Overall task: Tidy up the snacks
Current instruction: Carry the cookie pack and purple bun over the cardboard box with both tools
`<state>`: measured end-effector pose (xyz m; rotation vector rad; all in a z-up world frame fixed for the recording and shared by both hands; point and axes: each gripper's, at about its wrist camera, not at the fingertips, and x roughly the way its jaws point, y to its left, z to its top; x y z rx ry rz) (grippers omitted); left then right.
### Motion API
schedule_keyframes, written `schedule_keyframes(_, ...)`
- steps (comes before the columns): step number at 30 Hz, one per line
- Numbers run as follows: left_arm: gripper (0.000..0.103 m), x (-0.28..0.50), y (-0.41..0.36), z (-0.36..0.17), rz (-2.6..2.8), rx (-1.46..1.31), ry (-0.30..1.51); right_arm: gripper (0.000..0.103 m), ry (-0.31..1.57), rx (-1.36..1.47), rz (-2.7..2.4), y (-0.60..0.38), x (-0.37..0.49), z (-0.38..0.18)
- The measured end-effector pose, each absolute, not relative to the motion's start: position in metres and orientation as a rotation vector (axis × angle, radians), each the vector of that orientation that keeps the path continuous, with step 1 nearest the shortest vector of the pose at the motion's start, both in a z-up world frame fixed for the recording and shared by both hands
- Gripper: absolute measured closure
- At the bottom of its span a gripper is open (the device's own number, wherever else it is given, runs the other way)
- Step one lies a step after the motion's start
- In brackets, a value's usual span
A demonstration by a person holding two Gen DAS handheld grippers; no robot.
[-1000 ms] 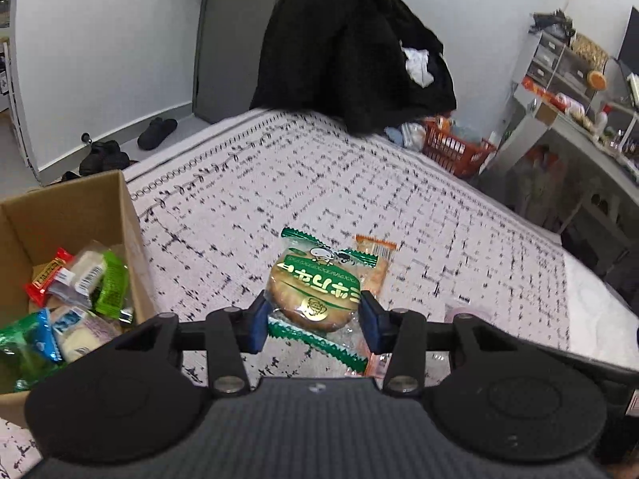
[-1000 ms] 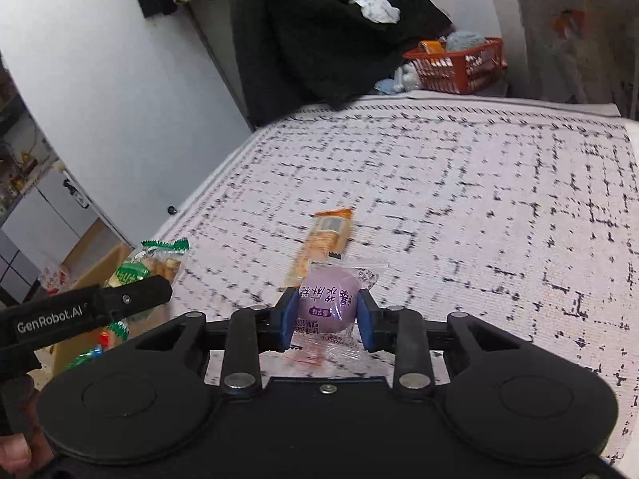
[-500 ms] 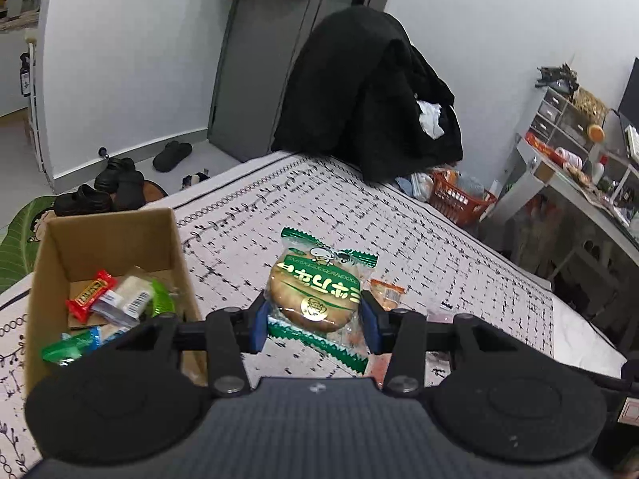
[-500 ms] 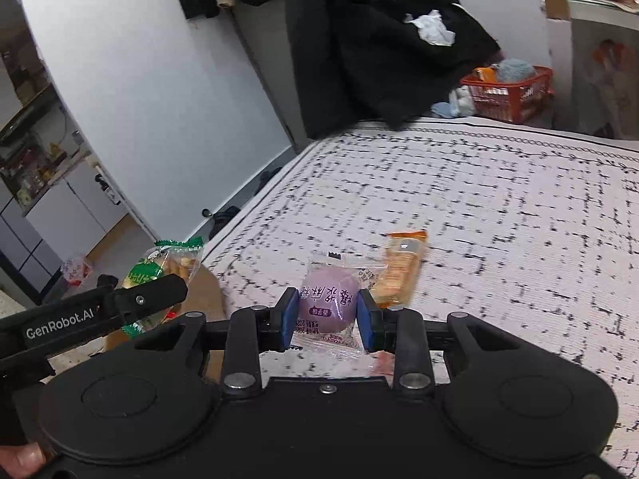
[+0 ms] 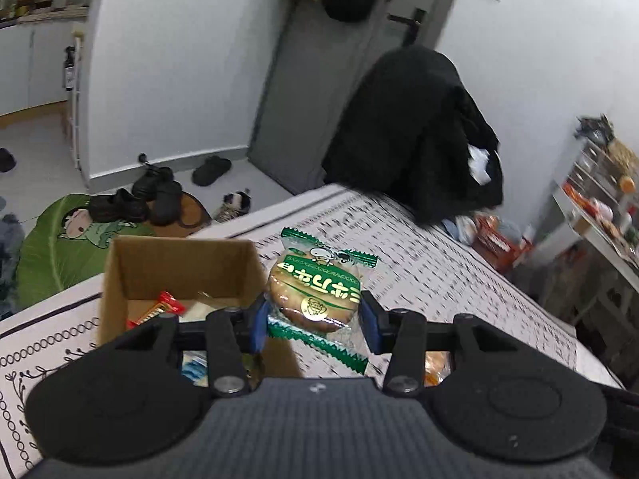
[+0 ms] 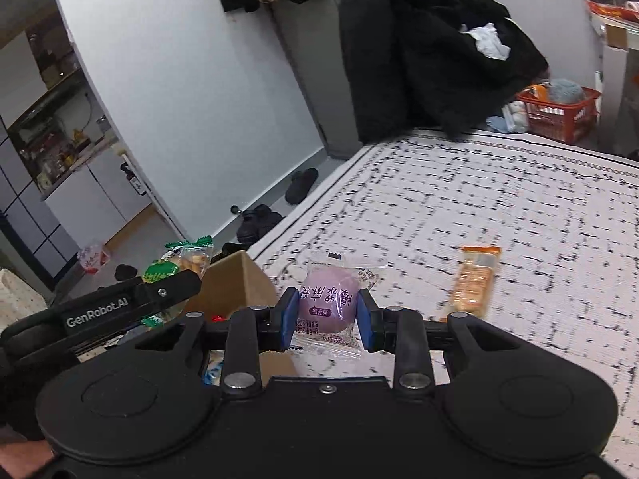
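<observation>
My left gripper [image 5: 313,321] is shut on a round cake in a green wrapper [image 5: 315,291], held in the air at the right rim of the open cardboard box [image 5: 175,263]. The box holds several snacks, among them a red bar [image 5: 157,311]. My right gripper [image 6: 327,319] is shut on a purple bun in a clear wrapper [image 6: 327,303], held above the bed just right of the box [image 6: 235,279]. The left gripper with the green cake [image 6: 175,267] shows at the left of the right wrist view. An orange snack bar [image 6: 475,279] lies on the bed.
The bed has a white cover with black marks [image 6: 499,207]. A black coat [image 5: 411,131] hangs at its far end. A red basket [image 6: 559,111] and shelves stand beyond. Shoes [image 5: 155,195] and a green mat [image 5: 52,247] lie on the floor left of the bed.
Both grippers have risen and swung left towards the box, each still holding its snack. The box now lies just under the left gripper's left finger.
</observation>
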<state>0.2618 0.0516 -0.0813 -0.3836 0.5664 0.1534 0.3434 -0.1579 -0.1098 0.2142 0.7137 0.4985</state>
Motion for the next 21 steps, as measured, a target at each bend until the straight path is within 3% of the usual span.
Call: schedule_keyframes(21, 0.058, 0.254, 0.110, -0.097, 0.303, -0.464, 0.511, 0.072, 0.727, 0.169, 0.544, -0.080, 0.342, -0.112)
